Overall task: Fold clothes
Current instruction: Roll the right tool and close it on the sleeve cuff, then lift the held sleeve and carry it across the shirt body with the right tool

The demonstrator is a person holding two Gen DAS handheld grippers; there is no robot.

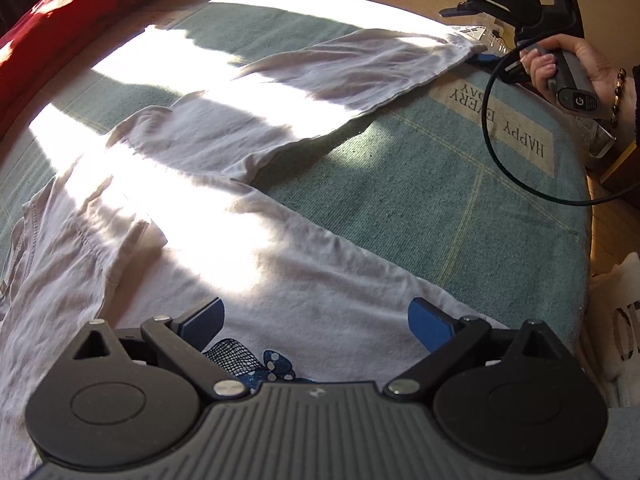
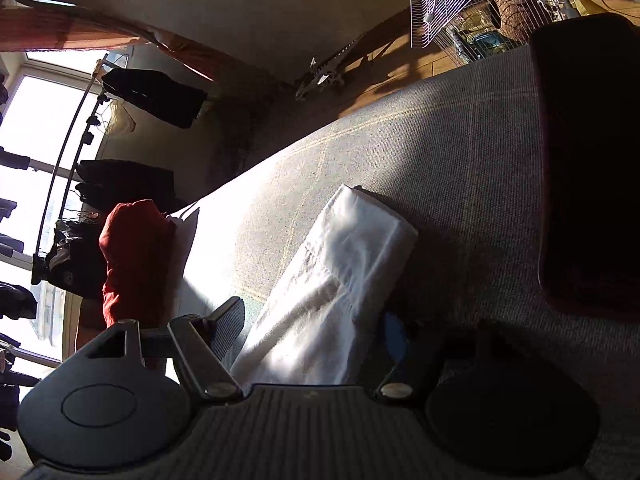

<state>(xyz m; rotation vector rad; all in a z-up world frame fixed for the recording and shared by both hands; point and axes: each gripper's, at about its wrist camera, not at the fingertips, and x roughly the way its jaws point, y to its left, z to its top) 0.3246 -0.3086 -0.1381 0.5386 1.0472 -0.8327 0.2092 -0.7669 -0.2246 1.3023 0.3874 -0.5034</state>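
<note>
Our left gripper (image 1: 316,322) hovered jaws apart over the white shirt's (image 1: 224,216) near body on the green mat (image 1: 460,208). Our right gripper (image 2: 308,328) had the far sleeve cuff (image 2: 340,276) between its jaws; whether clamped, we could not tell. A loose hold risked dropping the sleeve mid-fold. The cable (image 1: 490,120) could snag; red cloth (image 1: 60,12) crowded the far left.

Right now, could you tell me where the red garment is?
In the left wrist view, the red garment lies at the far left edge of the green cover, beyond the white shirt.
</note>
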